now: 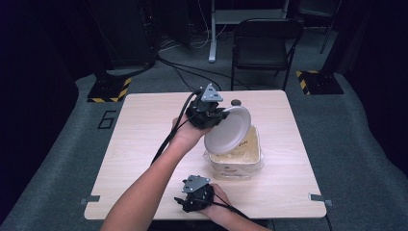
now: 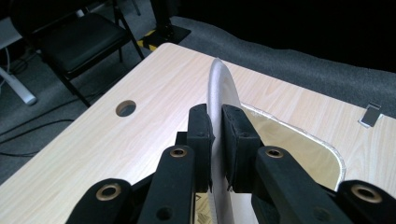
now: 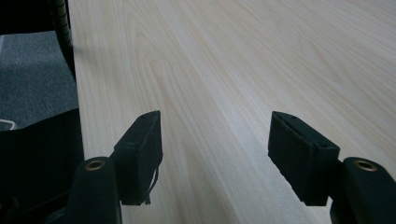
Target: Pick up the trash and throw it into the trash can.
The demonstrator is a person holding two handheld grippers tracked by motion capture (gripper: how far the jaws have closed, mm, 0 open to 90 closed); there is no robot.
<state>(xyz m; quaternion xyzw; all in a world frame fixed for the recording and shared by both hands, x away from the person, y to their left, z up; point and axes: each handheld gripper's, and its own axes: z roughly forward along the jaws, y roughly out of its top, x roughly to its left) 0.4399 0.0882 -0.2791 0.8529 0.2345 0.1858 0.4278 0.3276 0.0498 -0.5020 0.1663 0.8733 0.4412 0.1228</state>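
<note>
A round pale plate hangs tilted over a clear square container on the table, held at its rim by my left gripper. In the left gripper view the plate stands on edge between the two pads, which press on it from both sides, with the container's rim beyond. My right gripper rests near the table's front edge, pointing left. In the right gripper view its jaws stand wide apart with bare tabletop between them.
The wooden table has a small round hole near its far edge. A black folding chair and stand bases with striped edges sit on the grey floor beyond the table.
</note>
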